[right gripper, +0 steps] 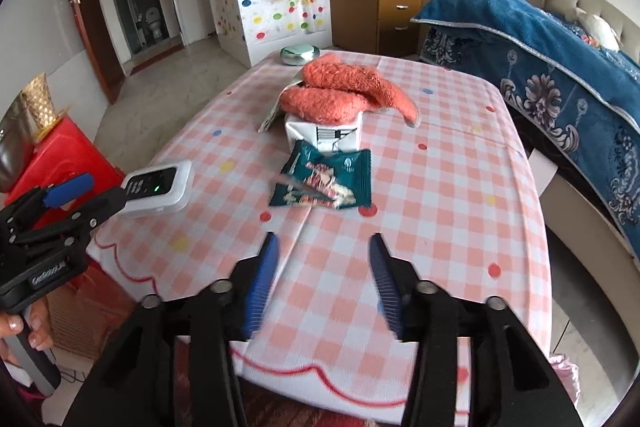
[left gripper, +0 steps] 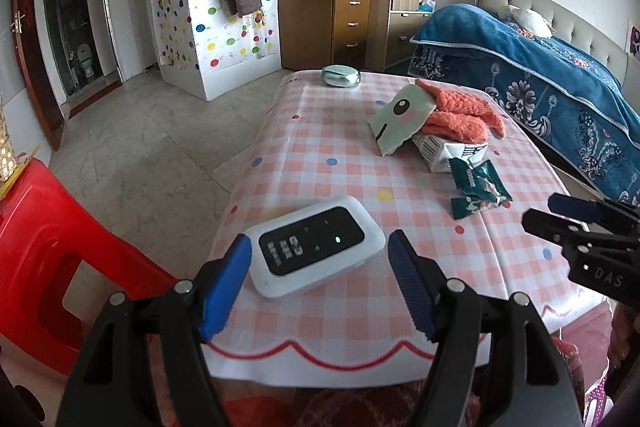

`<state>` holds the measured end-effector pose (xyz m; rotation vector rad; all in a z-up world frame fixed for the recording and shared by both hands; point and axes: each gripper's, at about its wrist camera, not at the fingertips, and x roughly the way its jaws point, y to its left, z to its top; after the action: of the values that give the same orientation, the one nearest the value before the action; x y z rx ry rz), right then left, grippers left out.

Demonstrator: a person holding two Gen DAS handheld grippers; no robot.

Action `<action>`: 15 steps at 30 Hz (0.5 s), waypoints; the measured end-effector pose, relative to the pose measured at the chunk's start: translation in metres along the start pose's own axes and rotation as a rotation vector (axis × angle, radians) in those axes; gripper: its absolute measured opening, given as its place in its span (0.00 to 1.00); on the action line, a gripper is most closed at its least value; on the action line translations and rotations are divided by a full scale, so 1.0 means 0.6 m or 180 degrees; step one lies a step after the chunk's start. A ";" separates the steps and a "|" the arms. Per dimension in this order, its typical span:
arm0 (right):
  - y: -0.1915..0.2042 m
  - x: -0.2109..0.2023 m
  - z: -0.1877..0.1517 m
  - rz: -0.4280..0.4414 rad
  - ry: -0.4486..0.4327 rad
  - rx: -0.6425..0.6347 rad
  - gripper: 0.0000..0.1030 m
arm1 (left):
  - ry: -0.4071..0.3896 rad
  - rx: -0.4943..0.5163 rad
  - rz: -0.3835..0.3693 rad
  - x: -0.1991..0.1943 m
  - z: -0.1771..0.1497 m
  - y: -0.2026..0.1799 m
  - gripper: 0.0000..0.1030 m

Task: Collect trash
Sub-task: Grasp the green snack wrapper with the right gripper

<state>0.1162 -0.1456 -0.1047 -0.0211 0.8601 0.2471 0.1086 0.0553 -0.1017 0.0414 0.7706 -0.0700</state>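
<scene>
Jaws of both grippers stand spread with nothing between the pads: the left gripper frames a white device lying just ahead of its fingertips, and the right gripper hangs over bare checked cloth, aimed toward the green wrappers. The wrappers, the likely trash, lie flat on the cloth, near mid-table, just in front of a small white carton on which orange socks rest; whether wrappers and carton touch cannot be told. A round tin sits at the far edge, well apart. Risks from here: the thin foil lies flush with the cloth, so closing pads may skate over it or pinch a fold of cloth and drag the whole cover. A reach carried too far could nudge the carton and tip the socks off. The left gripper, so close to the device, could close on it by mistake or push it toward the near table edge.
</scene>
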 end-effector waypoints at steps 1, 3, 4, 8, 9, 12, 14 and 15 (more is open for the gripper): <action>0.001 0.013 0.012 -0.0008 0.0012 -0.0004 0.56 | 0.0002 -0.0002 -0.0001 0.003 0.002 0.000 0.67; 0.003 0.023 0.016 0.0002 0.0018 -0.0007 0.60 | 0.0001 0.0001 0.0007 0.008 0.008 0.001 0.67; 0.006 0.032 0.023 0.0002 0.0022 -0.0014 0.60 | 0.0000 0.0001 0.0009 0.011 0.011 0.001 0.67; 0.023 0.066 0.046 -0.0047 0.0023 -0.0078 0.61 | -0.0003 -0.0006 -0.0002 0.021 0.019 0.002 0.68; 0.026 0.071 0.049 -0.0056 0.0025 -0.0088 0.59 | -0.0002 -0.0005 -0.0002 0.023 0.021 0.002 0.68; 0.037 0.101 0.060 -0.0123 0.0098 -0.0137 0.49 | -0.0004 -0.0016 0.0002 0.028 0.025 0.006 0.68; 0.041 0.110 0.064 -0.0184 0.0132 -0.0163 0.49 | -0.0002 -0.0028 -0.0001 0.029 0.026 0.007 0.68; 0.043 0.112 0.064 -0.0221 0.0139 -0.0175 0.49 | 0.0000 -0.0029 -0.0006 0.029 0.026 0.007 0.68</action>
<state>0.1815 -0.1020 -0.1281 -0.1079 0.8943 0.2057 0.1322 0.0574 -0.1029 0.0323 0.7708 -0.0682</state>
